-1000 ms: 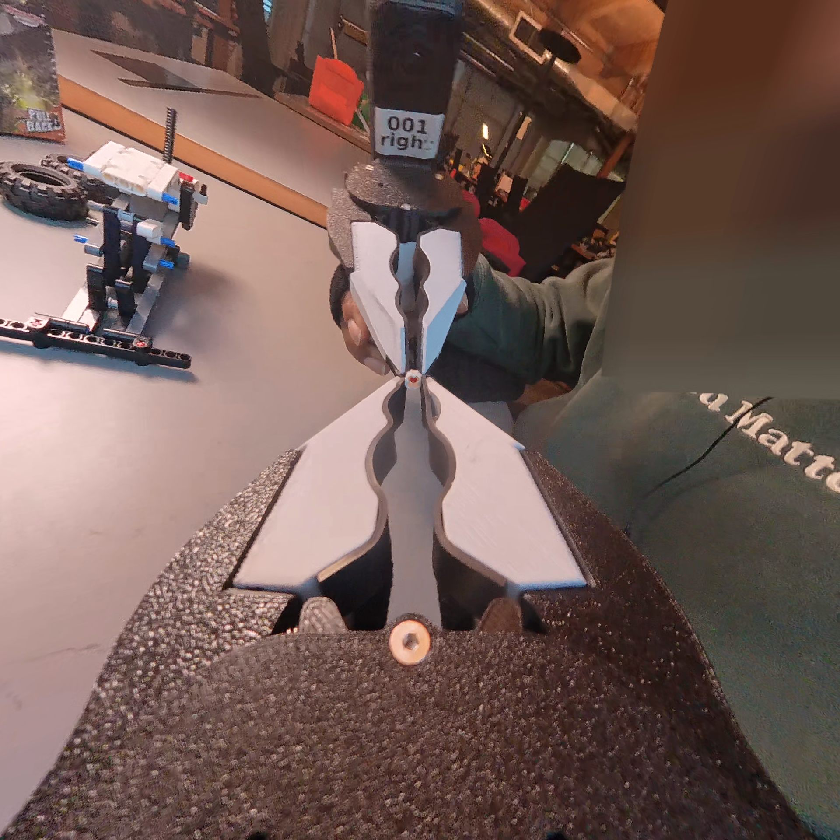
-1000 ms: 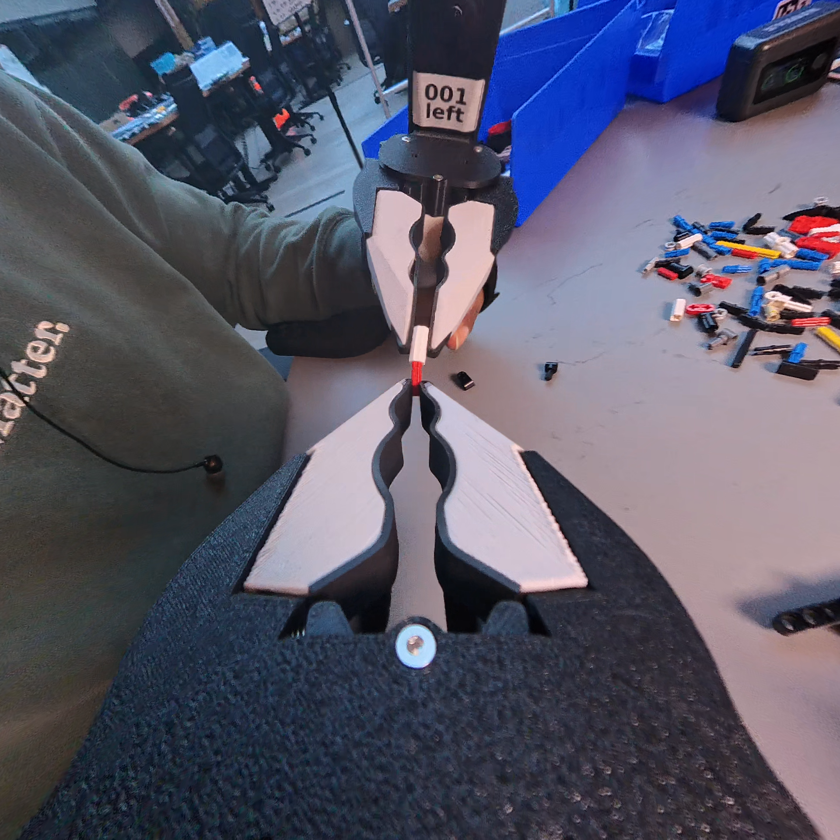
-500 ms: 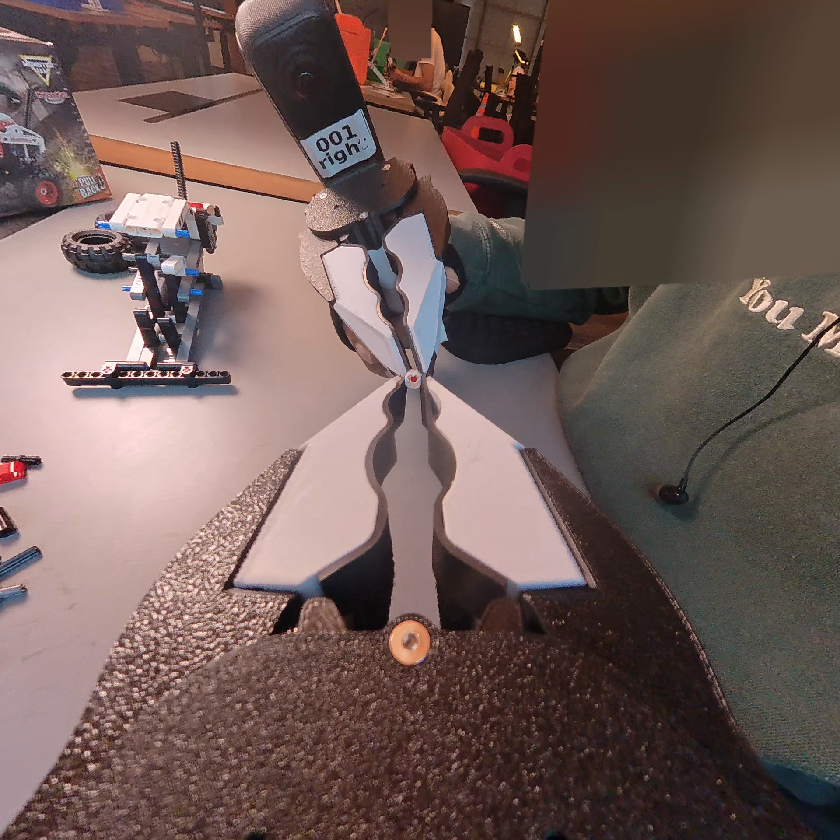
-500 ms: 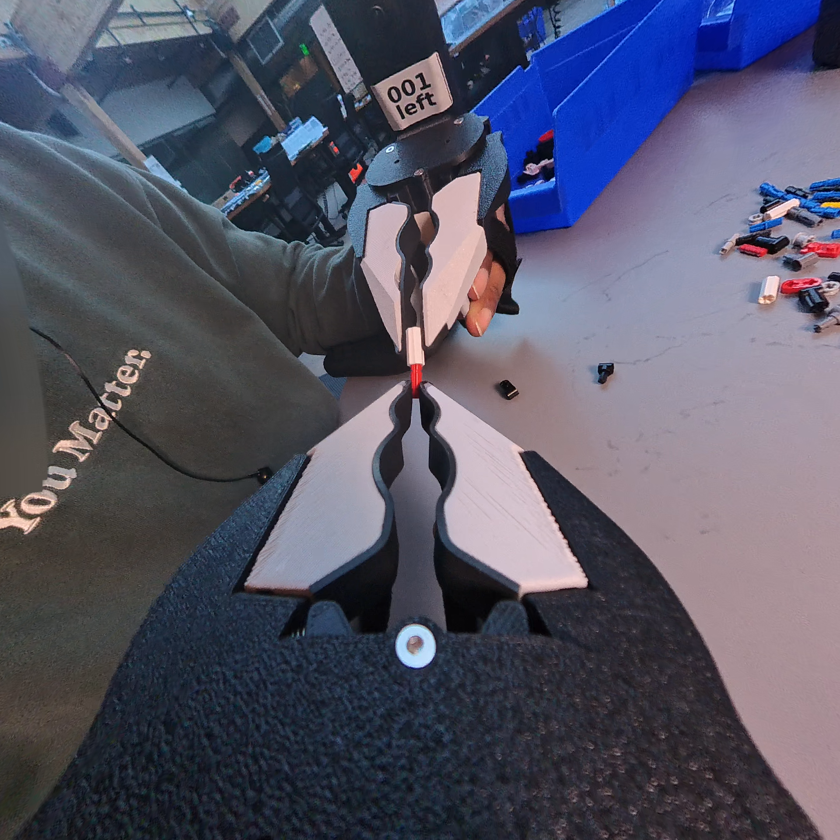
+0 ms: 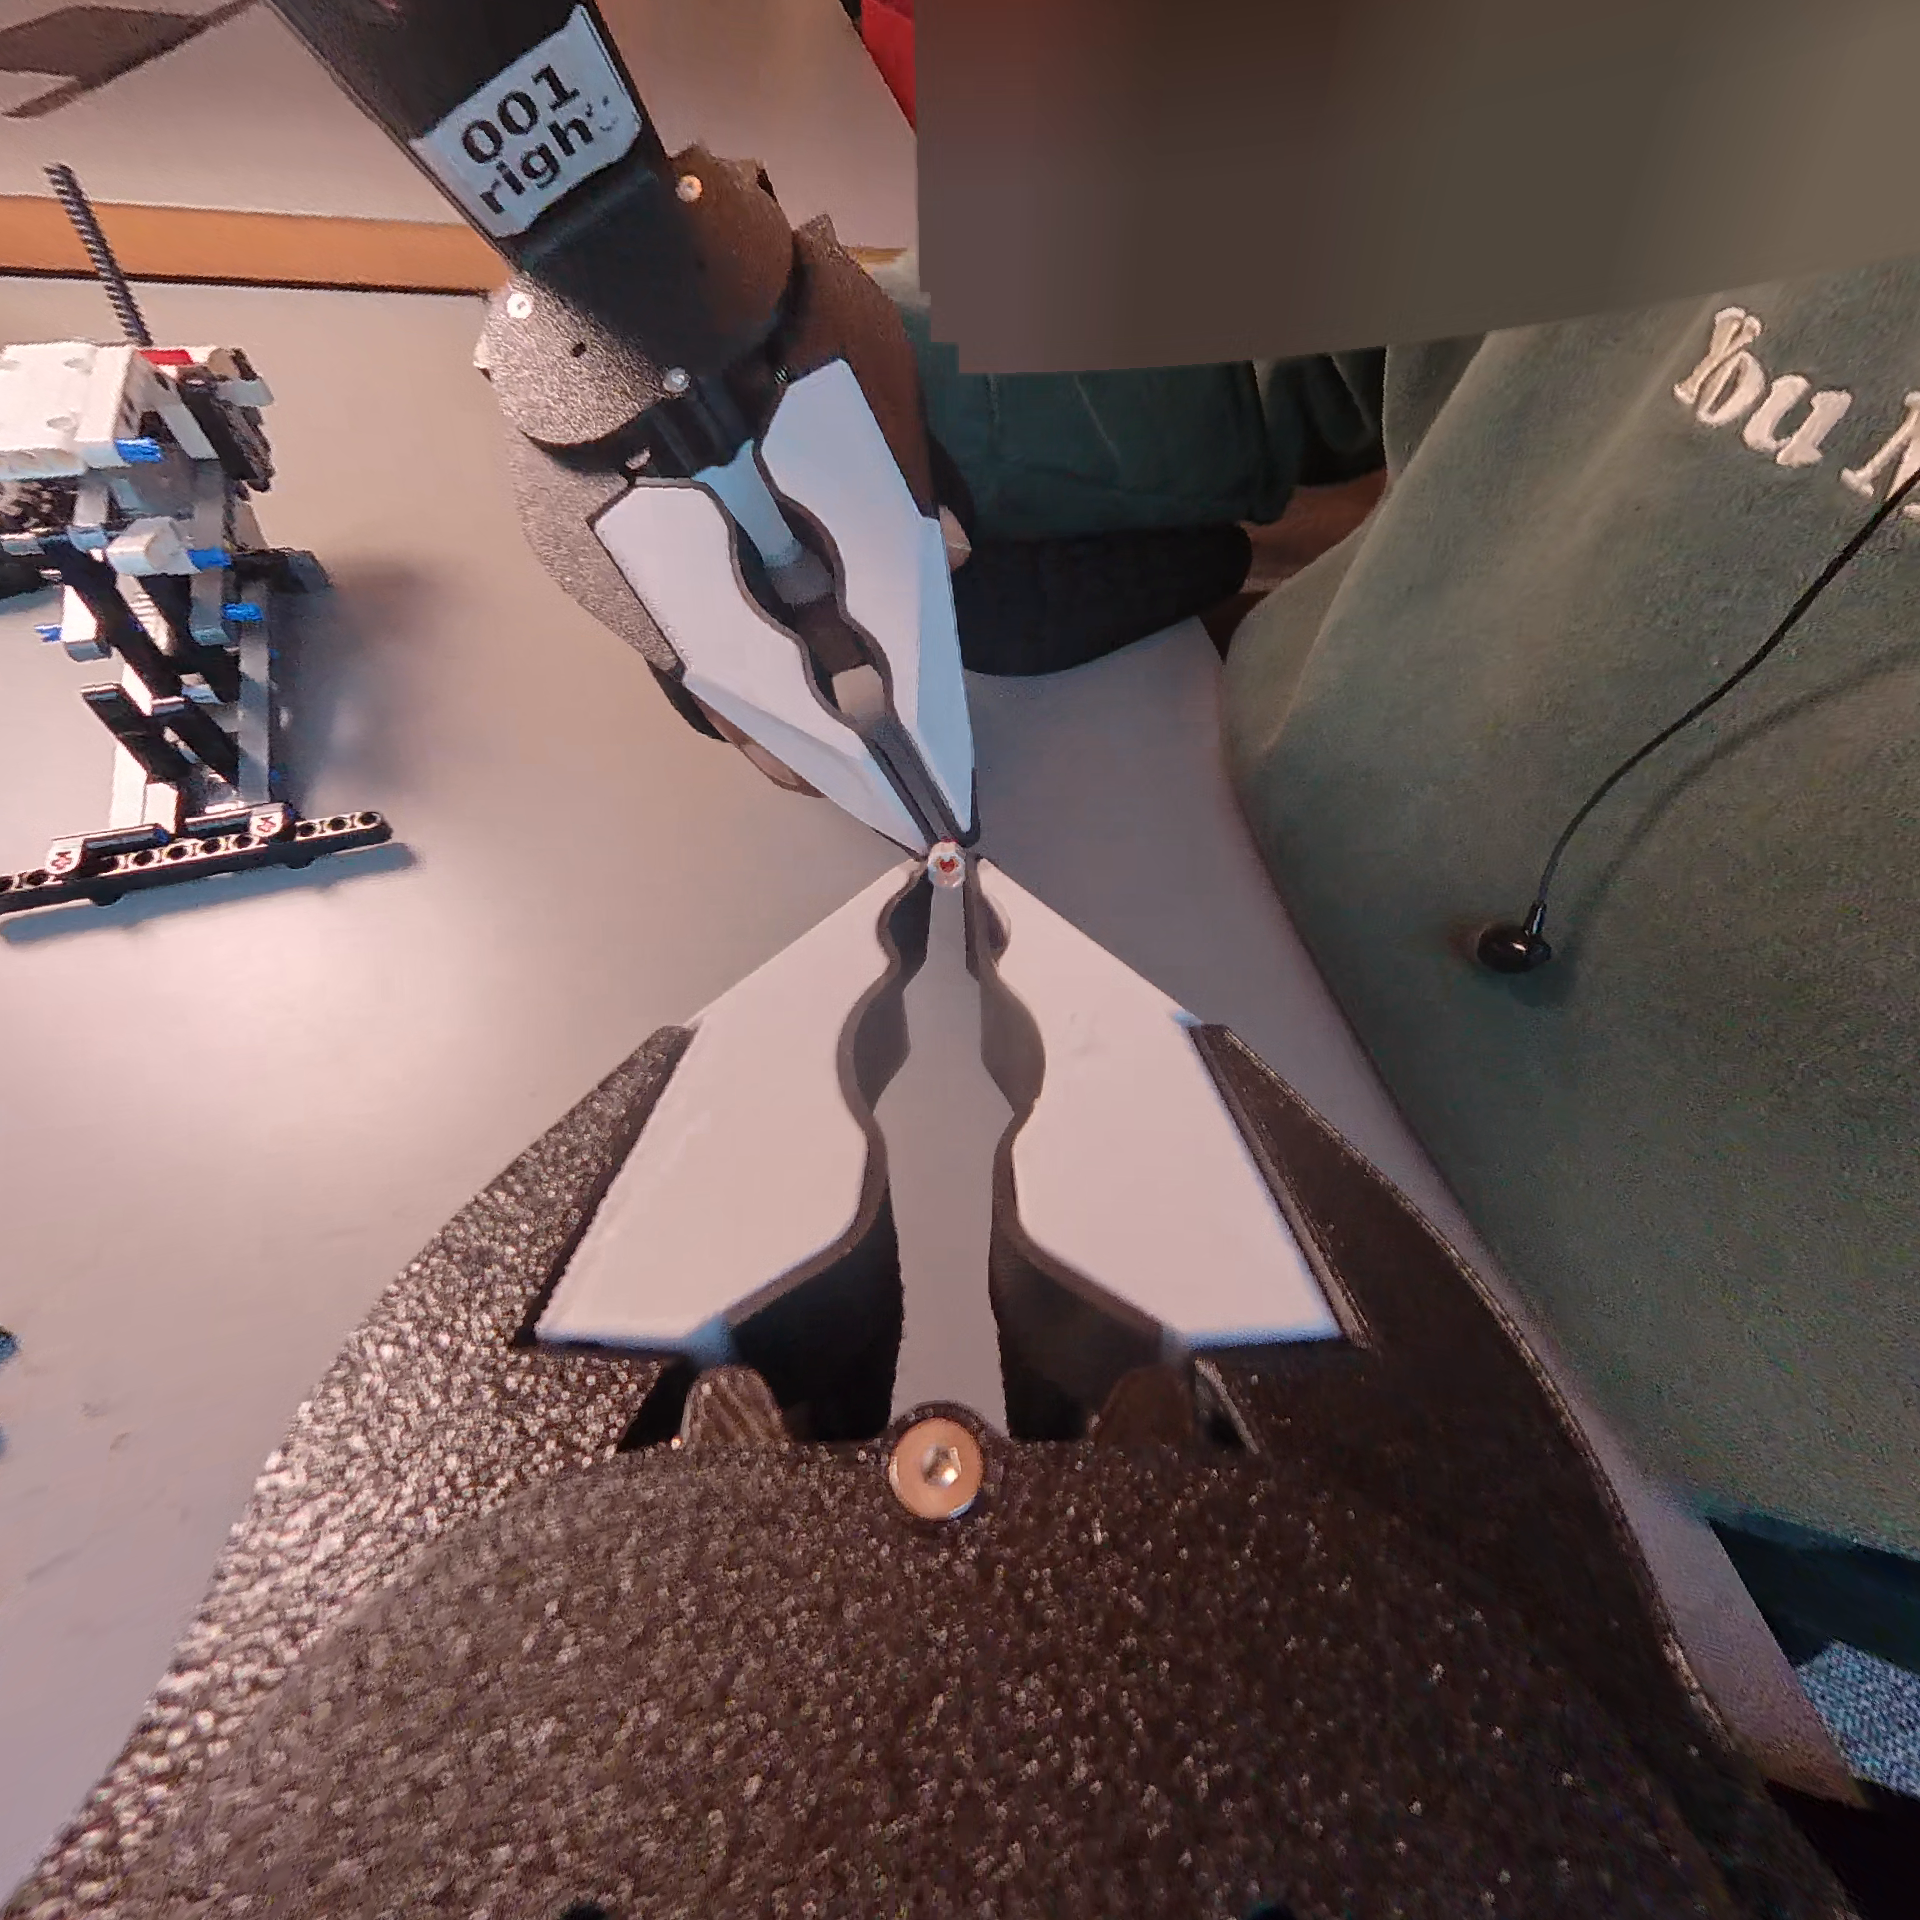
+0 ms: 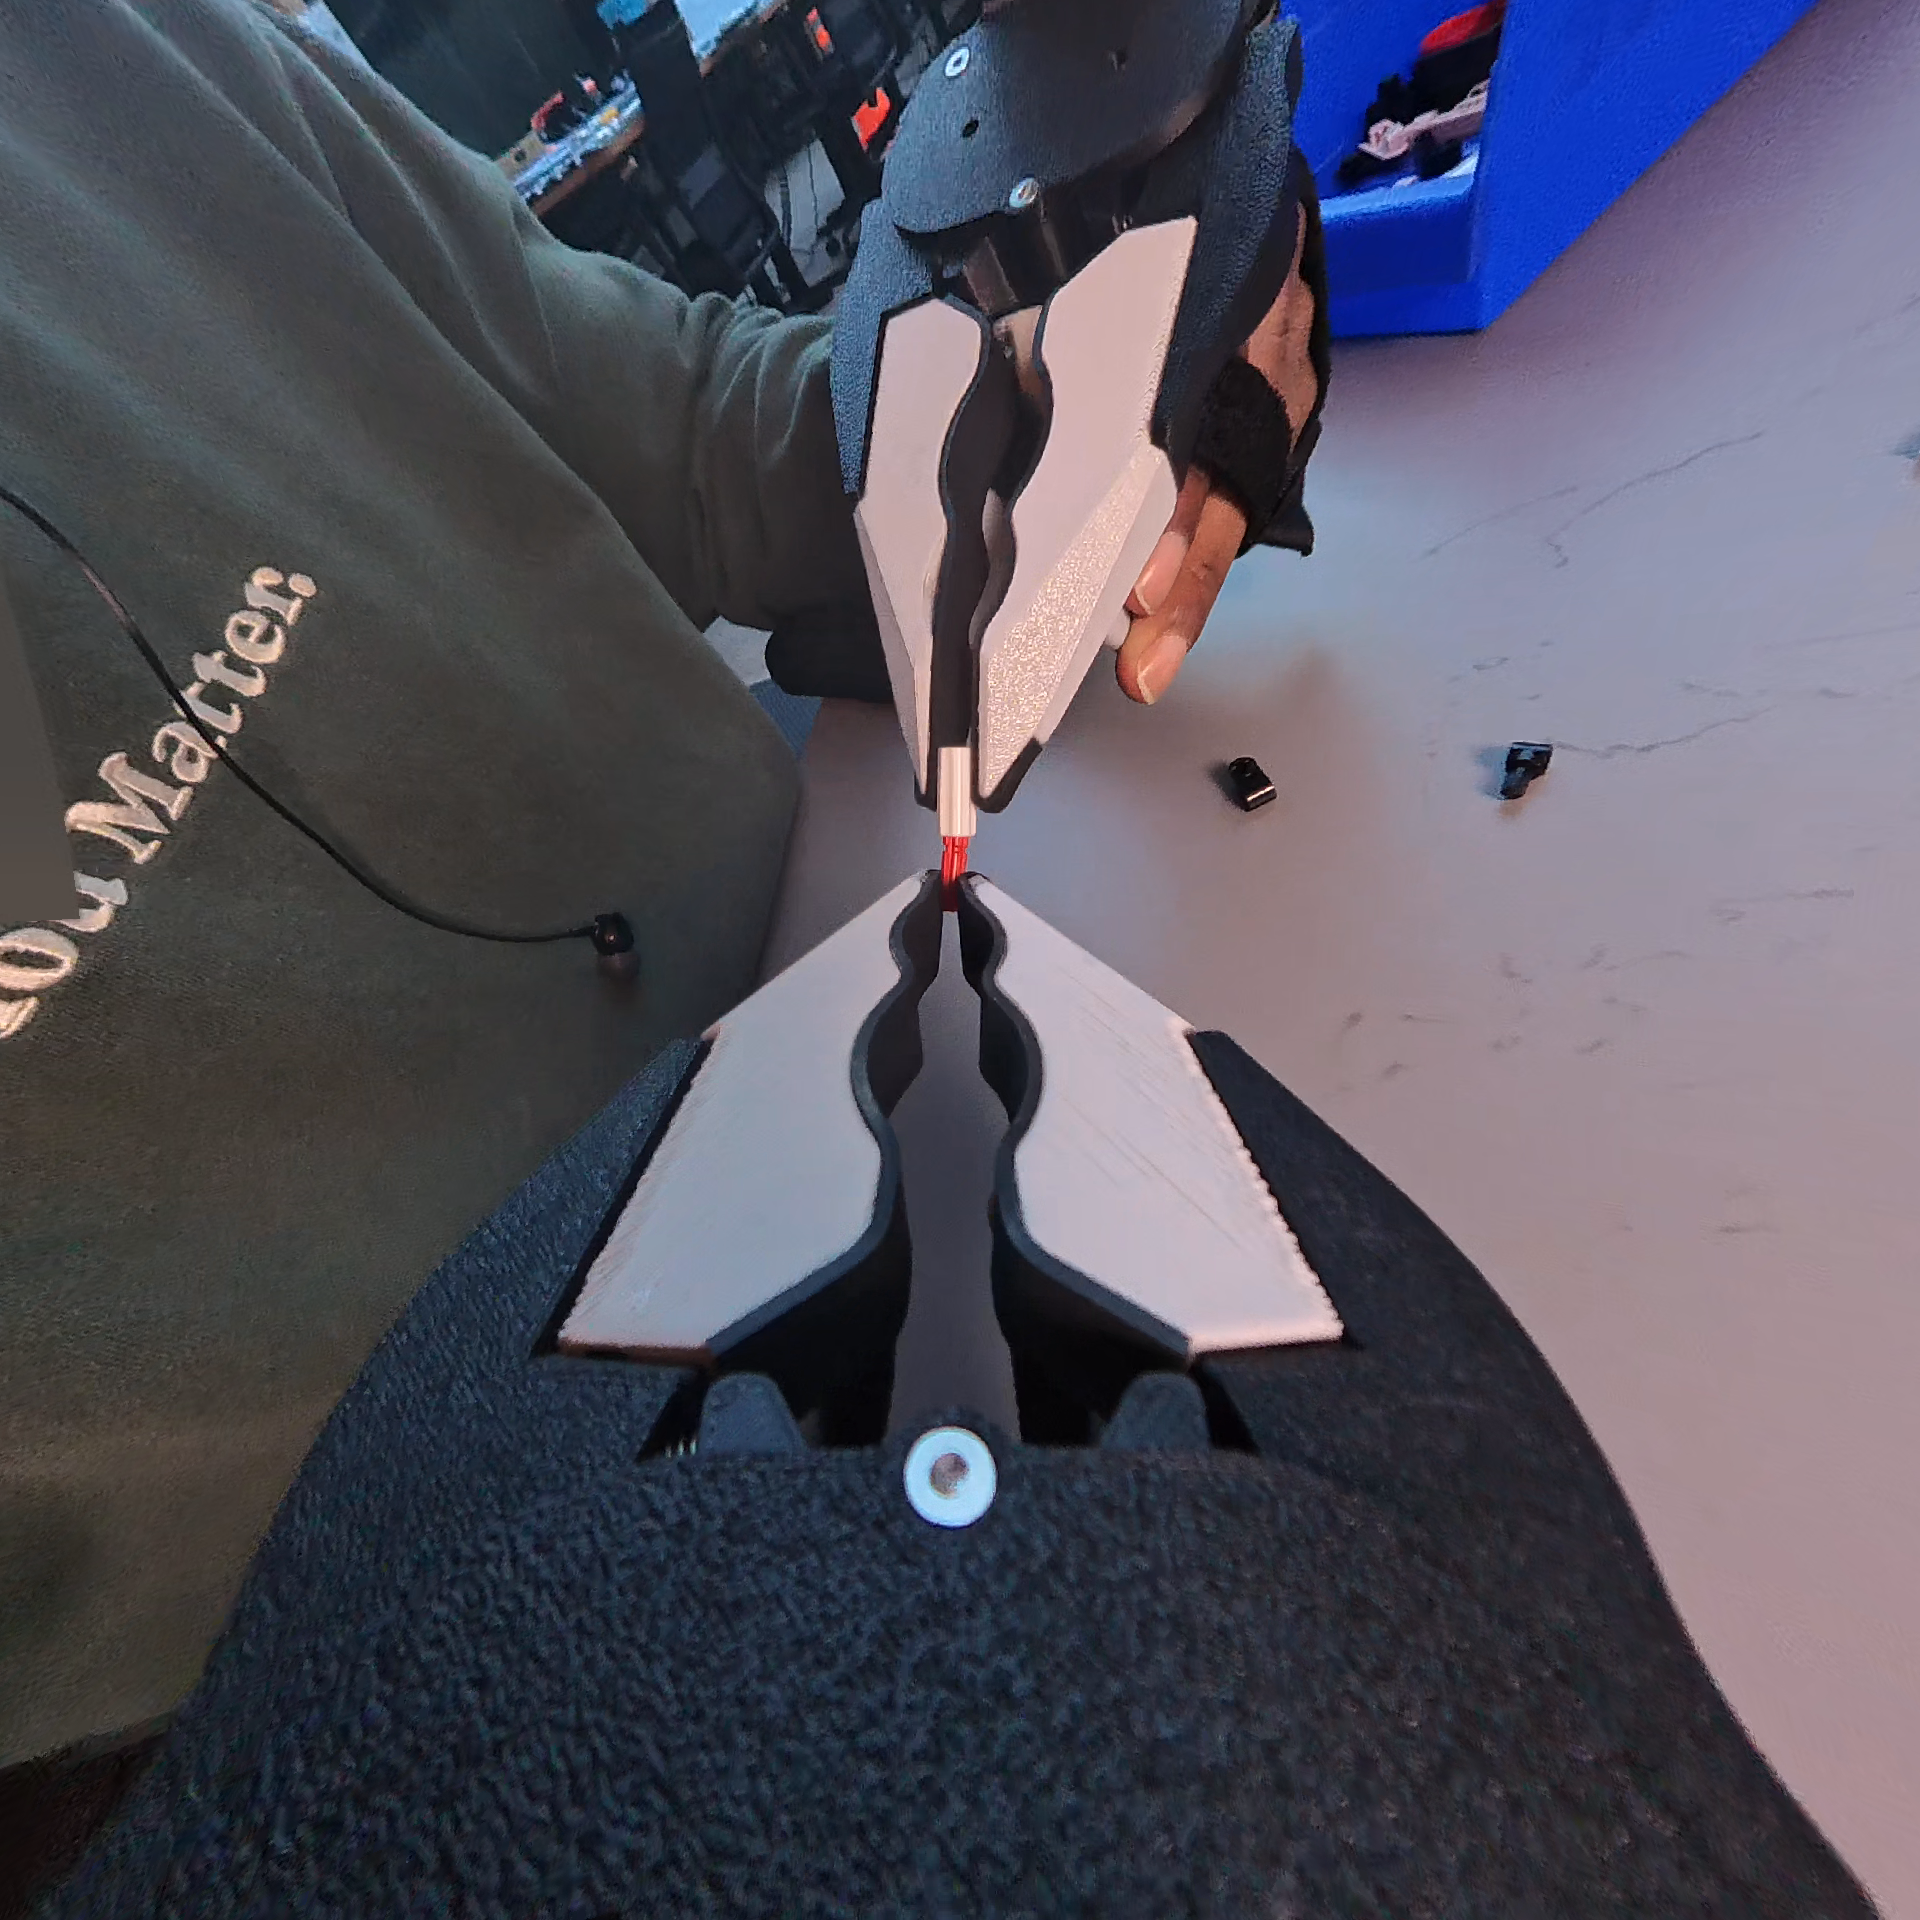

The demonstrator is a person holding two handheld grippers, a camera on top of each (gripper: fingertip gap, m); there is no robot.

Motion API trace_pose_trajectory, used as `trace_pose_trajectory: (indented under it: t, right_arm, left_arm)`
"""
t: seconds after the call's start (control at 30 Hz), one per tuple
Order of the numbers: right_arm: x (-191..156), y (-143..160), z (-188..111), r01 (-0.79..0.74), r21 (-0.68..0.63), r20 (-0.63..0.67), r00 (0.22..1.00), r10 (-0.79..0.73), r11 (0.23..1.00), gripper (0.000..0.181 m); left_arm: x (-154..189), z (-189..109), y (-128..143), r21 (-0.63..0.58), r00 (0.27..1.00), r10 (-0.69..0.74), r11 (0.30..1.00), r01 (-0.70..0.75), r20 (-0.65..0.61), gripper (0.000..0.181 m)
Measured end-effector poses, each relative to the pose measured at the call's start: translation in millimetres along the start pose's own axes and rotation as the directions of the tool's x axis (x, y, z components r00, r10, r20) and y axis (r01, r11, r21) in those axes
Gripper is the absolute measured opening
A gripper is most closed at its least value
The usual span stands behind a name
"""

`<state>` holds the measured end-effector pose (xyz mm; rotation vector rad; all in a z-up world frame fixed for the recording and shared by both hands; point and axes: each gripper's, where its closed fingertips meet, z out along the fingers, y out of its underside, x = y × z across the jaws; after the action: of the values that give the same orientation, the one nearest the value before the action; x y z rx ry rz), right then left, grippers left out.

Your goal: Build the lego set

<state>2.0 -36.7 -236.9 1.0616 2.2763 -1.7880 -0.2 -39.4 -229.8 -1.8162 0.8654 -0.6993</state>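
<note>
Grey tabletop (image 6: 1558,1039) is stretching under both grippers, with a workshop showing dimly behind. The left gripper (image 5: 945,883) is clamping a short white sleeve (image 6: 956,792), and the right gripper (image 6: 948,891) is pinching a red axle (image 6: 952,864) at its tips. The two are meeting tip to tip above the table's near edge, in front of a person in a green sweatshirt (image 6: 312,520). Sleeve and axle are sharing one long axis, running straight from one gripper's tips to the other's; in the left wrist view it is pointing at the camera, so only the sleeve's round end is showing. A half-built model (image 5: 145,582) is sitting well off on the table. Two small black pieces (image 6: 1250,782) are lying near the blue bin (image 6: 1558,208).
</note>
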Motion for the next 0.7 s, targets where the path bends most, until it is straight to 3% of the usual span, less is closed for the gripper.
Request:
trace_pose_trajectory:
  t: [0.4, 0.7]
  right_arm:
    - [-2, -9, -2, -0.017, 0.071, 0.036, 0.999, 0.014, 0.997, 0.001]
    - [-8, 1, 4, 0.007, 0.008, 0.054, 0.999, -0.007, 1.000, 0.001]
  left_arm:
    - [0, -3, -8, 0.056, 1.000, 0.015, 0.998, -0.016, 0.010, 0.006]
    - [9, 1, -1, -0.001, 0.999, 0.034, 0.999, -0.034, -0.030, 0.006]
